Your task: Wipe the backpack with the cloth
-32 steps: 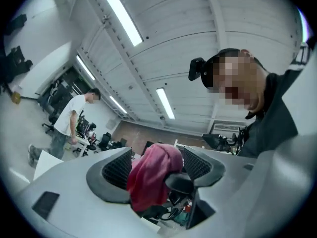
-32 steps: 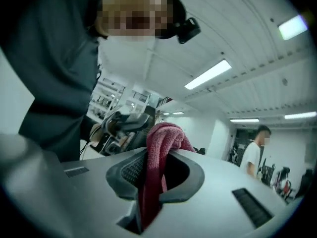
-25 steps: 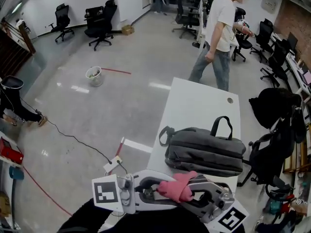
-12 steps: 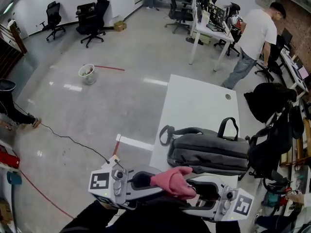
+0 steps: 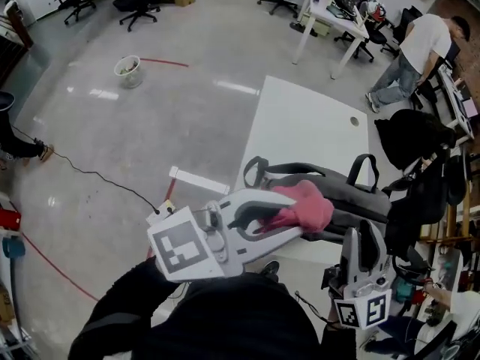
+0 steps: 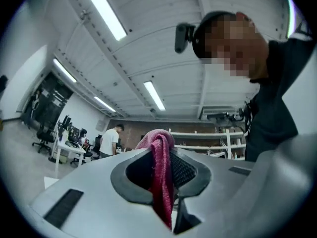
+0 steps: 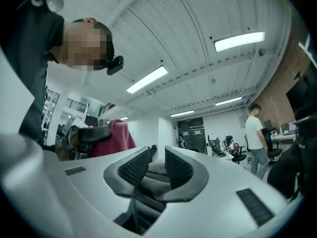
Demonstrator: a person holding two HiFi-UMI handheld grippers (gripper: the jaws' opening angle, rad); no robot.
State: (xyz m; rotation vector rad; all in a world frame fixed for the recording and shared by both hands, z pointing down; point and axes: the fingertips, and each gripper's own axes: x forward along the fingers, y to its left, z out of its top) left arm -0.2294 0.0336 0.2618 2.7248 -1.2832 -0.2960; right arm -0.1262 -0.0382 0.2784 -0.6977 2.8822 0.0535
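**A:** Entry one, the cloth?

**B:** Pink cloth point(image 5: 306, 207). It is pinched in the left gripper point(image 5: 283, 214), whose jaws are fully closed on a fold. The loose bunch sits over the near side of the backpack point(image 5: 356, 201), which lies flat on the white surface point(image 5: 307, 126). Whether the cloth touches the backpack cannot be told.

**A:** Right gripper?

**B:** Right gripper point(image 5: 361, 235). Its jaws stand narrow, have just been closing, and have nothing between them. It is off the backpack, at the surface's near edge.

**A:** Hazards?

**B:** Judged:
- The pinch is thin, so a drag across the fabric may pull the cloth free.
- The backpack is unsteadied and may slide.
- The strap point(image 5: 255, 172) may snag the jaws.

**A:** Containers?

**B:** Backpack: no opening shows, contents unseen. Floor bin point(image 5: 127, 67): something is inside, too small to identify.
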